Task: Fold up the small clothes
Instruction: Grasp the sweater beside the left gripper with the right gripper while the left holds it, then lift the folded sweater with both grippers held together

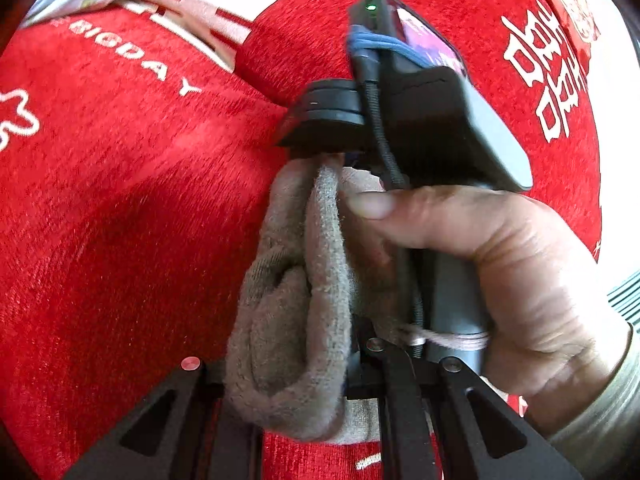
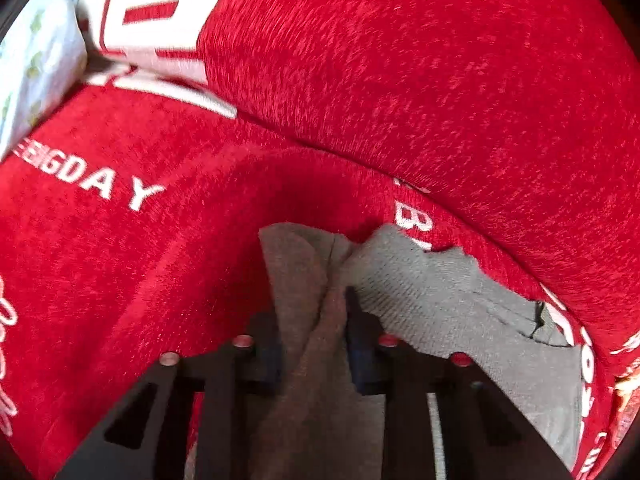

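A small grey-brown sock (image 1: 292, 304) hangs bunched over the red fabric surface (image 1: 120, 200). My left gripper (image 1: 296, 392) is shut on its lower fold. The right gripper's body, held by a bare hand (image 1: 500, 264), fills the middle of the left wrist view right behind the sock. In the right wrist view my right gripper (image 2: 316, 320) is shut on the same sock (image 2: 440, 304). One part of it runs back between the fingers. Another part spreads to the right over the red fabric (image 2: 400, 80).
The red cover carries white lettering (image 1: 132, 56) and white characters (image 1: 544, 76). A second red fabric layer with a white block pattern (image 2: 152, 20) lies at the back. A pale floral cloth (image 2: 36, 60) sits at the far left corner.
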### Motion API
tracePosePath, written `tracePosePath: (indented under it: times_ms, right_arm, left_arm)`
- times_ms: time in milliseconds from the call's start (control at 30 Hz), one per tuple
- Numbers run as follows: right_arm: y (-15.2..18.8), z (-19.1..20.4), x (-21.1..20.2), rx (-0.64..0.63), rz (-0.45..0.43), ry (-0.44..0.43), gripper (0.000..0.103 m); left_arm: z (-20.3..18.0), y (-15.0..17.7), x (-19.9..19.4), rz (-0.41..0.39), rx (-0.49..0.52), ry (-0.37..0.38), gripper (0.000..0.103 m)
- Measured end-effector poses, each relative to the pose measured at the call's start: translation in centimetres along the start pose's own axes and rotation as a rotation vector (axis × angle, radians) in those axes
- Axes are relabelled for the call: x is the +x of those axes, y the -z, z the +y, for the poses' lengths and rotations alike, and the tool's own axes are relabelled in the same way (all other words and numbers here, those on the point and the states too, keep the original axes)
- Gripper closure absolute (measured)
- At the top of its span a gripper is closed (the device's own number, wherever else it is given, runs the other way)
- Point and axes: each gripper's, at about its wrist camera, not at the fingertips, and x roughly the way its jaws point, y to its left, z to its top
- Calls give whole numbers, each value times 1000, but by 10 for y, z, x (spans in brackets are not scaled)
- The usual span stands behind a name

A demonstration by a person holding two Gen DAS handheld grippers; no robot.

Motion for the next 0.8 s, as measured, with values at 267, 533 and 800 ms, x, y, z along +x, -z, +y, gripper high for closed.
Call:
tracePosePath:
  times_ms: [267,533,800]
  right_arm:
    - [4,-20,-22,35,-48,-71,82]
    - [-2,-45,-39,79,-78,-140,82]
    - [5,-77,-59,139,-117,-198,82]
  left_arm:
    - [-20,5,-8,-28,78,-5,89]
    - [-39,8,-11,-32,145,-2,93]
    - [-52,11,-12,-22,164,-2,93]
